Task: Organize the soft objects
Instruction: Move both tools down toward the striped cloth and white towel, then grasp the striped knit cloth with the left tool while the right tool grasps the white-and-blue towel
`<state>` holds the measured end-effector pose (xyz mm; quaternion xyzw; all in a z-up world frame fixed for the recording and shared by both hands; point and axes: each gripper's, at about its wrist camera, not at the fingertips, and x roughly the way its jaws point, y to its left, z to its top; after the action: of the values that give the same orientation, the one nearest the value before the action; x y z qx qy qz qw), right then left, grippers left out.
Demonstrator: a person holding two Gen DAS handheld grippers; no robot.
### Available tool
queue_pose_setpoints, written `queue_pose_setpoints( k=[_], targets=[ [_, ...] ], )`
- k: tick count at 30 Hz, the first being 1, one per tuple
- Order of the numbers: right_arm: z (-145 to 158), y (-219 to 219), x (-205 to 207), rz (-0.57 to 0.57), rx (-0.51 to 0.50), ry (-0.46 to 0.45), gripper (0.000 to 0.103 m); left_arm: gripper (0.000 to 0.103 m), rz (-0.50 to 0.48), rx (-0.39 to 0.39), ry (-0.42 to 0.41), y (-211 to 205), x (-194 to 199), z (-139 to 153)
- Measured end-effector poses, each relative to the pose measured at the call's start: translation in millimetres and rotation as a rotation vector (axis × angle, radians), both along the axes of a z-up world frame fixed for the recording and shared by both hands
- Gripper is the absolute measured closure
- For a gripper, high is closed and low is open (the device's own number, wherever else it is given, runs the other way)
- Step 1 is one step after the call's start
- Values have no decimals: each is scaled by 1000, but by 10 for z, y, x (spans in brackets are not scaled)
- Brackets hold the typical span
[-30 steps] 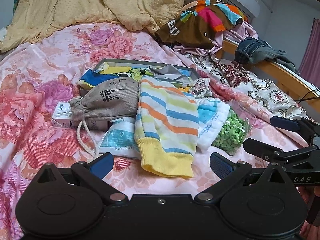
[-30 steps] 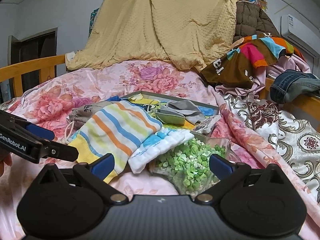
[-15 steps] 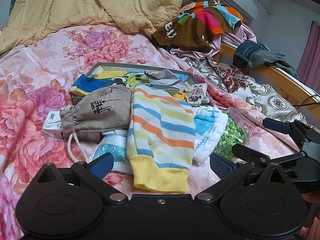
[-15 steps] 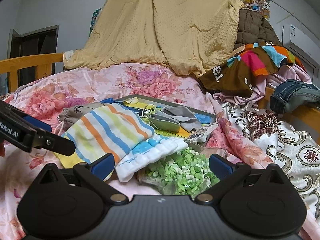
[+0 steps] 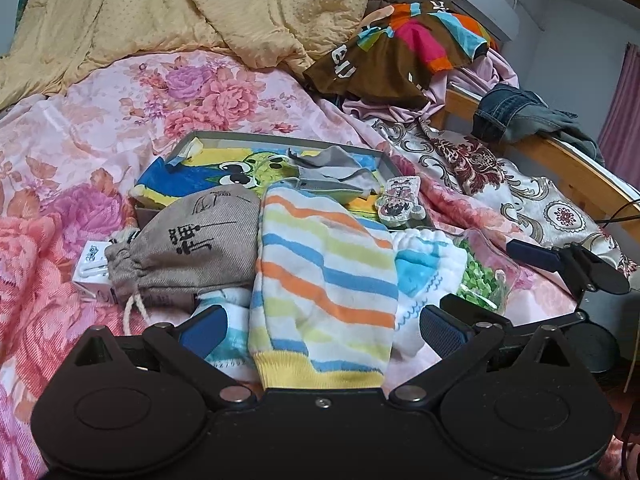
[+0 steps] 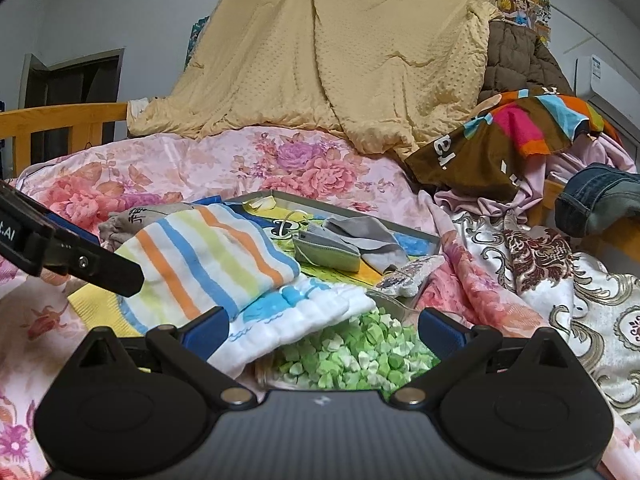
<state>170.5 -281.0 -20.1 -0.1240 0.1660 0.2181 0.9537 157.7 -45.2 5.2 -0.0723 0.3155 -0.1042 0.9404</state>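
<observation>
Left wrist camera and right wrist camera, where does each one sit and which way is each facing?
Left wrist view: sits on the left gripper, looking forward along its open fingers at the striped towel on the bed; the right gripper shows at the right edge.
Right wrist view: sits on the right gripper, facing the bag of green pieces between its open fingers; the left gripper enters from the left edge.
Shared: striped towel, green bag, and the grey tray.
</observation>
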Motion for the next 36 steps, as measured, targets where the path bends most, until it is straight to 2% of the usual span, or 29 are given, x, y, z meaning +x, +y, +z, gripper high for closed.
queue_pose_setpoints(
  k=[12, 18, 32, 36],
  targets=[
    [-96, -12, 245, 46, 13, 16, 1, 1, 8, -2, 11, -29, 186, -18],
    [-111, -3, 305, 70, 24, 34, 2, 7, 6, -5, 17, -47, 242, -31],
    [-127, 18, 360, 83, 34, 63, 13, 29, -19, -18, 35, -135, 239, -52],
    [-128, 56, 352, 91, 27, 59, 16, 43, -19, -15, 38, -136, 243, -53]
  ],
)
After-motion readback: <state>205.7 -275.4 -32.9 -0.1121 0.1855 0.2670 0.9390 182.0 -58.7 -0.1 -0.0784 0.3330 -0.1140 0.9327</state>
